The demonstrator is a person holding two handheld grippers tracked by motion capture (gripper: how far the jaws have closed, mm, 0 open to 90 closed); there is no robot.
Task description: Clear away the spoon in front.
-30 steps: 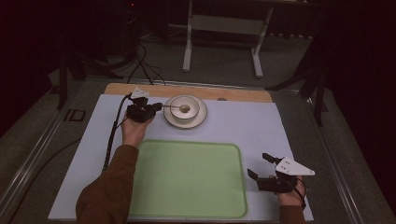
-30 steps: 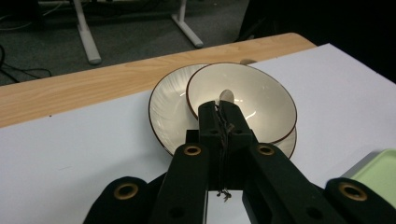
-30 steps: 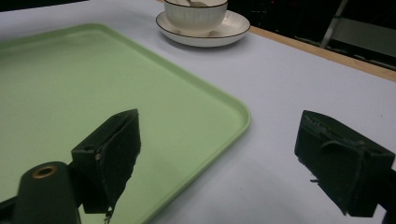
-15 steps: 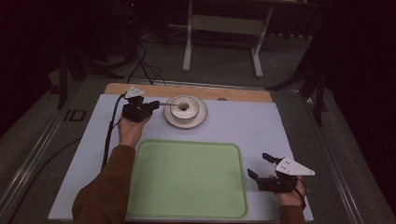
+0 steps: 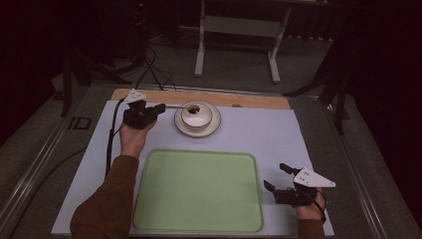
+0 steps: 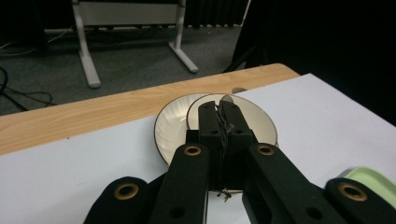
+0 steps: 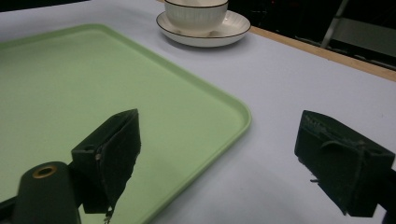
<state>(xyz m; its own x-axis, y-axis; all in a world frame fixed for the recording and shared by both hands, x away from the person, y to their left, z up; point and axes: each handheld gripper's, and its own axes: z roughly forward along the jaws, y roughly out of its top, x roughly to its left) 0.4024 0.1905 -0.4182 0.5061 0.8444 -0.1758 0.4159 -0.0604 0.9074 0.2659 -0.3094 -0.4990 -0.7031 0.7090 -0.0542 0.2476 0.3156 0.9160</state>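
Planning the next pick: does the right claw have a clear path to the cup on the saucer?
Probably yes: the right claw is open, and only flat green tray and bare mat lie before the cup.

Worktop (image 5: 318, 134) w/ pale sheet over it, wood strip bare at far edge. On it: green tray (image 5: 199, 189) near side, saucer (image 5: 197, 124) w/ cup (image 5: 194, 114) far side.

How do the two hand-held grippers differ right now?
The left gripper has its jaws shut together; the right gripper has its jaws wide apart with nothing between them. The left gripper is raised at the far side, pointing at the cup on its saucer; the right gripper sits at the near edge beside the green tray. Both are black, each with a grey plate on top.
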